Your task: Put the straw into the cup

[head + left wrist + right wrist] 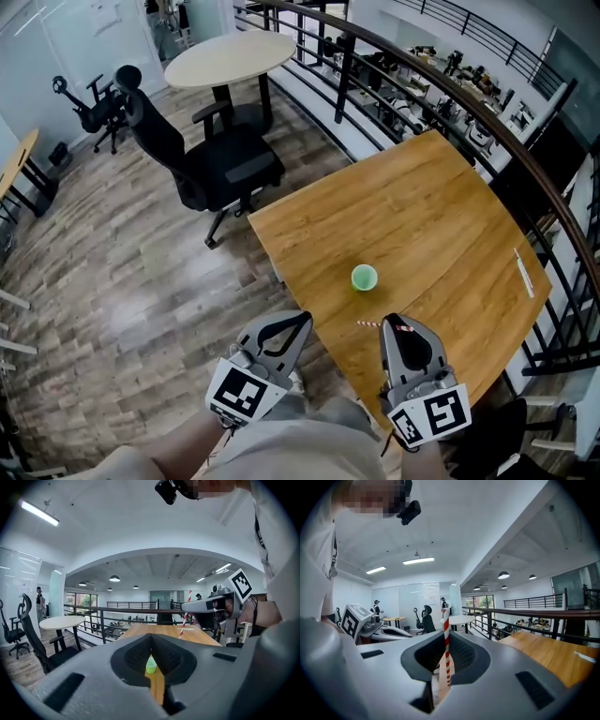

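Pressure is on the right side: the right gripper (446, 639) has its dark grey jaws clenched on a red-and-white striped paper straw (446, 653), which runs up between them and pokes out above their tips. In the head view that gripper (401, 324) hangs over the near edge of the light brown wooden table (422, 206). A short end of the straw (367, 324) sticks out to its left (the rest is hidden by the gripper).

The small pale green cup (364, 277) stands upright on the table, just beyond the straw and apart from it.

The left gripper (296, 322) is held off the table's near-left edge, over the wood-plank floor (112, 281). In its own view its jaws meet tip to tip with nothing pinched, and the cup (150, 666) shows through the gap below the tips. That view also catches the straw (187, 613), nearly upright in the other gripper at the right.

Farther off stand a black office chair (220, 164) and a round cream table (230, 56). A dark metal railing (422, 80) runs along the wooden table's far side.
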